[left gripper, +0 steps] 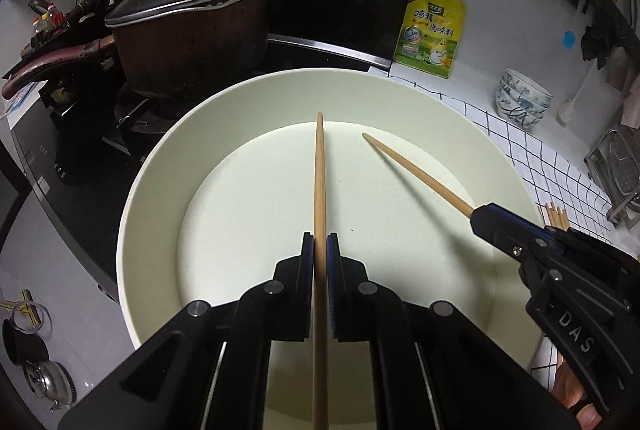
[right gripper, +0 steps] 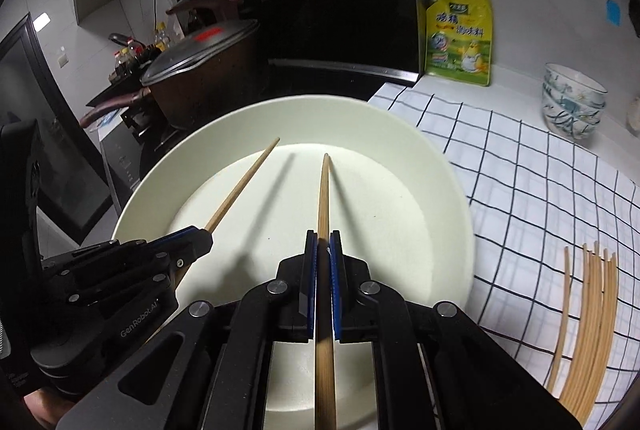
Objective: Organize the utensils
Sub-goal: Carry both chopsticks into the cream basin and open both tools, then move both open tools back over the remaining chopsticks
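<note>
Left wrist view shows our left gripper (left gripper: 320, 242) clamped on one chopstick (left gripper: 319, 170), its tip over the pale plate (left gripper: 160, 158). Our right gripper (right gripper: 323, 242) pinches a second chopstick (right gripper: 323, 198) the same way, also above the plate. The remaining chopsticks (right gripper: 588, 318) lie on the checked cloth (right gripper: 540, 182) beside it. With so thin a hold, we judge either stick could swivel between the pads, or the two tips could knock together and one could slip out.
</note>
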Available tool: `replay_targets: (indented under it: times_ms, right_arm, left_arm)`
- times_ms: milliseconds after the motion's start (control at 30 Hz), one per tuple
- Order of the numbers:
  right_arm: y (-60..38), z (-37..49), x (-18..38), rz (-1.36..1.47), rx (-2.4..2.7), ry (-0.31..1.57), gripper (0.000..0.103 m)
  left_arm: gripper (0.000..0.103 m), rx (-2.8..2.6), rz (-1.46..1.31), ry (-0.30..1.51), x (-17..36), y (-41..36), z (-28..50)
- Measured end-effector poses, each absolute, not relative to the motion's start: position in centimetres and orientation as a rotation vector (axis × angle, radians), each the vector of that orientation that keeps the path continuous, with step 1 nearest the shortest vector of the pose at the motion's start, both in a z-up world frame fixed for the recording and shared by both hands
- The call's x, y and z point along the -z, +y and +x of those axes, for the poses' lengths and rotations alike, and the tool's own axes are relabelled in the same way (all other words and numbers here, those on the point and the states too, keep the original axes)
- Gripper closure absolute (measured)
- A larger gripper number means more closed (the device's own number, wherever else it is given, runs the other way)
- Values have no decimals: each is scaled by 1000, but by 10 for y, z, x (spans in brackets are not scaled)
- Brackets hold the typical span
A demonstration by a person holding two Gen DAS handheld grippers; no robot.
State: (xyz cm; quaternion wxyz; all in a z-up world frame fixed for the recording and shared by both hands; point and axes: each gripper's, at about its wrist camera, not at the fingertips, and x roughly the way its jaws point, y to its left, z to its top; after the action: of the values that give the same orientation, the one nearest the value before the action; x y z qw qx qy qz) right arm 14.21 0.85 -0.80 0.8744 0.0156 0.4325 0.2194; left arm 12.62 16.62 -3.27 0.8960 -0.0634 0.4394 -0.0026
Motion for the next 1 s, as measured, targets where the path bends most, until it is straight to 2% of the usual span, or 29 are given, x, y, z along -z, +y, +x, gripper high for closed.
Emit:
replay_targets:
  times_ms: [200, 267, 300, 400, 467, 533, 567, 767, 1000]
  right_arm:
    - [12, 148, 14, 23, -451, 922, 97]
    - [9, 146, 11, 25, -442, 905, 84]
    - [8, 145, 9, 25, -439, 893, 73]
    - [5, 141, 4, 24, -431, 876, 72]
    - [3, 138, 3, 26, -432, 872, 72]
    - [2, 134, 2, 26, -430, 867, 72]
    - [1, 133, 1, 27, -429, 866, 72]
    - [-5, 122, -2, 35, -419, 861, 72]
    - [-16, 102, -11, 37, -397, 839, 69]
  left_arm:
    - [95, -23, -124, 921, 38, 168, 131]
    - [95, -29, -138, 926, 39, 171, 131]
    - [95, -32, -145, 927, 39, 173, 131]
    - [83, -42, -158, 925, 38, 176, 129]
    - [70, -51, -165, 917, 35, 178, 125]
    - [49, -59, -169, 897, 31, 179, 120]
    - [46, -64, -168, 881, 28, 179, 117]
    - [43, -79, -157, 848, 19, 177, 102]
    - [34, -85, -157, 825, 12, 172, 85]
